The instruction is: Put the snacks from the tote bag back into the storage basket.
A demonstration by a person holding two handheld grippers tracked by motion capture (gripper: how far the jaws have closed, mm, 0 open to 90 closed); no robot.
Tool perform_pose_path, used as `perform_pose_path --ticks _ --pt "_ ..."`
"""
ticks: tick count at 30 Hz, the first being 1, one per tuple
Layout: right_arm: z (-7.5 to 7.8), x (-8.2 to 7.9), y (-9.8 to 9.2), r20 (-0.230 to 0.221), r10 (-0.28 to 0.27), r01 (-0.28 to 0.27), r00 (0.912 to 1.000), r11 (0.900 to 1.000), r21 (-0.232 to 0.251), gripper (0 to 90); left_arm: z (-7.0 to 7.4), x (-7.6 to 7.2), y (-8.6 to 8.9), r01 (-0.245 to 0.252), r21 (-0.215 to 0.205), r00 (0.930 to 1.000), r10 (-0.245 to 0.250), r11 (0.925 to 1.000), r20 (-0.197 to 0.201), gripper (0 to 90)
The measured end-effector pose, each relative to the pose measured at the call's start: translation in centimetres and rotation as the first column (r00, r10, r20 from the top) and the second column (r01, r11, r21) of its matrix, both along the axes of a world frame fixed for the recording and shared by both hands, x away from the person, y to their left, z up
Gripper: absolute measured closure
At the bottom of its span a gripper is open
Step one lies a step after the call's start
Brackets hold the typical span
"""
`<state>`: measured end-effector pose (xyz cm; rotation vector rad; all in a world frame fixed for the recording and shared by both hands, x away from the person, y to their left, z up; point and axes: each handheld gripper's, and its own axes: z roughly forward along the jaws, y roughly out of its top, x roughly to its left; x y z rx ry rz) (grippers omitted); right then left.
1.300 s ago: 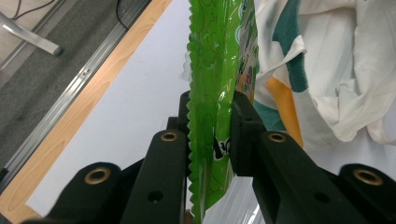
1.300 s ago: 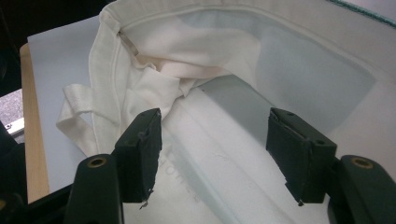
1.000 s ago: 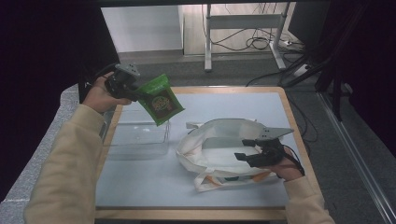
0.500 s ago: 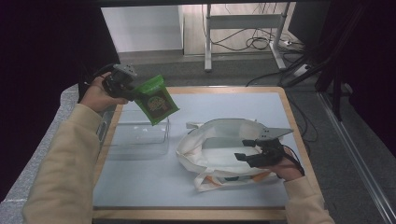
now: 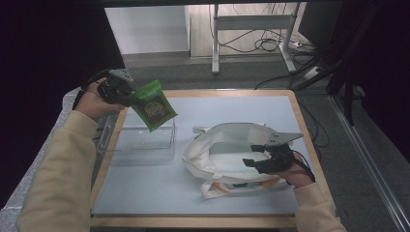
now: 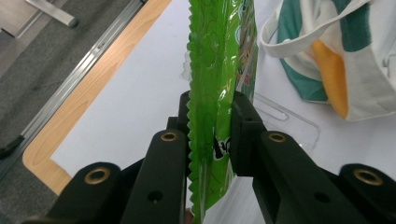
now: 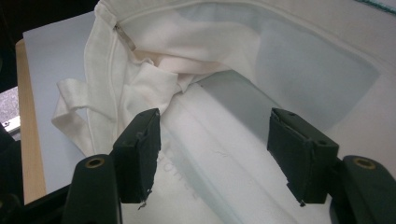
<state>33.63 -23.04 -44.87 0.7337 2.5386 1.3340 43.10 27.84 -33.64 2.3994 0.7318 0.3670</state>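
My left gripper pinched a green snack pouch above the clear bin, while my right gripper's fingers stood spread over the white tote bag's mouth.

Clear bin stands between pouch and tote.

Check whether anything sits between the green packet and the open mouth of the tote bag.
Nothing visible blocks it. The left gripper holds the green packet up over the clear plastic box, which sits low beside the tote bag. The right gripper rests at the bag's near rim, and the opening shows bare table.
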Motion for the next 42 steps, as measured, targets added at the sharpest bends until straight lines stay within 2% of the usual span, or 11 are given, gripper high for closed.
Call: perform_pose_path --ticks 5,12,25,29,34,37,39,42 --pt "0.0 0.0 0.0 -0.002 0.001 -0.001 1.0000 1.000 -0.003 34.9 -0.4 0.0 0.6 -0.012 0.015 0.9999 0.012 0.9998 -0.007 78.2" --pt "-0.2 0.0 0.1 -0.004 0.004 -0.004 1.0000 1.000 -0.007 34.8 -1.1 0.3 1.3 -0.023 0.014 0.9995 0.024 0.9996 -0.019 78.3" --pt "-0.2 0.0 0.2 -0.005 0.003 -0.003 1.0000 1.000 -0.013 34.6 -3.3 1.1 2.1 -0.006 0.054 0.9978 0.010 0.9985 -0.066 78.2" --pt "-0.2 0.0 0.3 -0.007 0.007 -0.008 0.9999 1.000 -0.015 34.5 -4.5 1.5 1.6 0.023 0.096 0.9954 -0.014 0.9951 -0.094 78.1" --pt "-0.3 0.0 0.4 -0.008 0.007 -0.007 0.9999 1.000 -0.021 34.3 -6.2 2.3 -0.1 0.078 0.129 0.9896 -0.061 0.9885 -0.130 78.0" --pt "-0.3 0.0 0.3 -0.010 0.006 -0.006 0.9999 1.000 -0.020 34.3 -7.0 2.7 -1.0 0.095 0.152 0.9868 -0.073 0.9838 -0.144 77.8" --pt "-0.4 0.1 0.3 -0.011 0.005 -0.005 0.9999 1.000 -0.019 34.4 -7.5 3.0 -1.5 0.098 0.165 0.9867 -0.075 0.9814 -0.144 77.7" --pt "-0.4 0.1 0.3 -0.011 0.004 -0.004 0.9999 1.000 -0.020 34.3 -7.6 3.4 -1.8 0.088 0.161 0.9898 -0.068 0.9830 -0.125 77.3"
